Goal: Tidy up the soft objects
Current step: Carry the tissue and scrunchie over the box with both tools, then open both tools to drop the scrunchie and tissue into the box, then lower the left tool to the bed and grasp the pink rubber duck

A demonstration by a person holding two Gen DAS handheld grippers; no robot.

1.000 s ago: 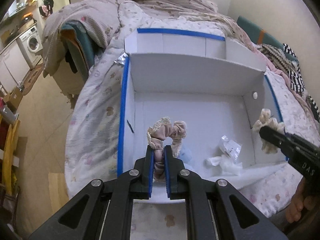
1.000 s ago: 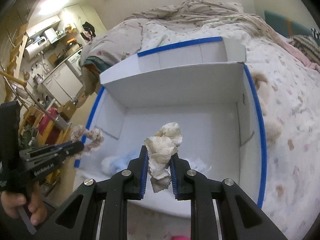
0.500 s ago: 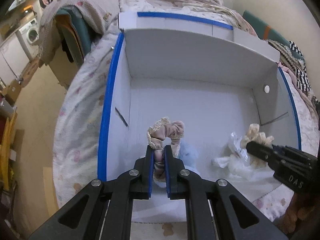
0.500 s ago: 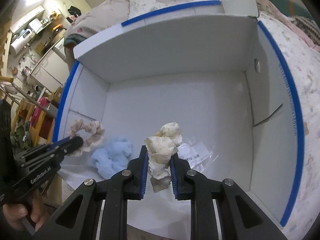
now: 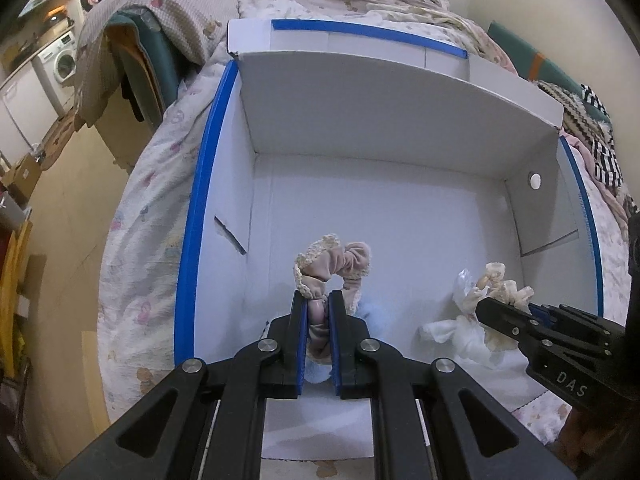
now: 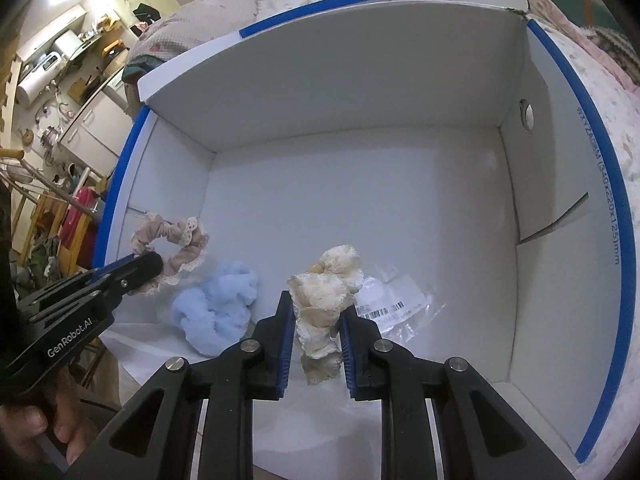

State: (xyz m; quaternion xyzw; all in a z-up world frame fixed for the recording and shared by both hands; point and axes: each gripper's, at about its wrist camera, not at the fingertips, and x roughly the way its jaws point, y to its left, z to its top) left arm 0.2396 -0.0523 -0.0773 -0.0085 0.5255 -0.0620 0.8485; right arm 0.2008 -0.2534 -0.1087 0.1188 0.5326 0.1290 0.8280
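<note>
A white cardboard box (image 5: 400,128) with blue-taped edges lies open on a bed; it also shows in the right wrist view (image 6: 360,92). My left gripper (image 5: 319,300) is shut on a pink scrunchie with lace trim (image 5: 332,264), held low inside the box; it also shows in the right wrist view (image 6: 172,240). My right gripper (image 6: 316,304) has its jaws a little apart around a cream scrunchie (image 6: 324,292), which still sits between the pads; it shows in the left wrist view too (image 5: 500,284). A light blue fluffy scrunchie (image 6: 216,304) lies on the box floor between the grippers.
A clear plastic bag with a barcode label (image 6: 392,304) lies on the box floor by the cream scrunchie. The box sits on a floral bedspread (image 5: 148,208). Rumpled blankets (image 5: 168,8) lie behind it. A striped cloth (image 5: 600,152) is at the right.
Both grippers have moved forward and down into the box with their scrunchies. The right gripper's jaws have spread slightly around the cream scrunchie.
</note>
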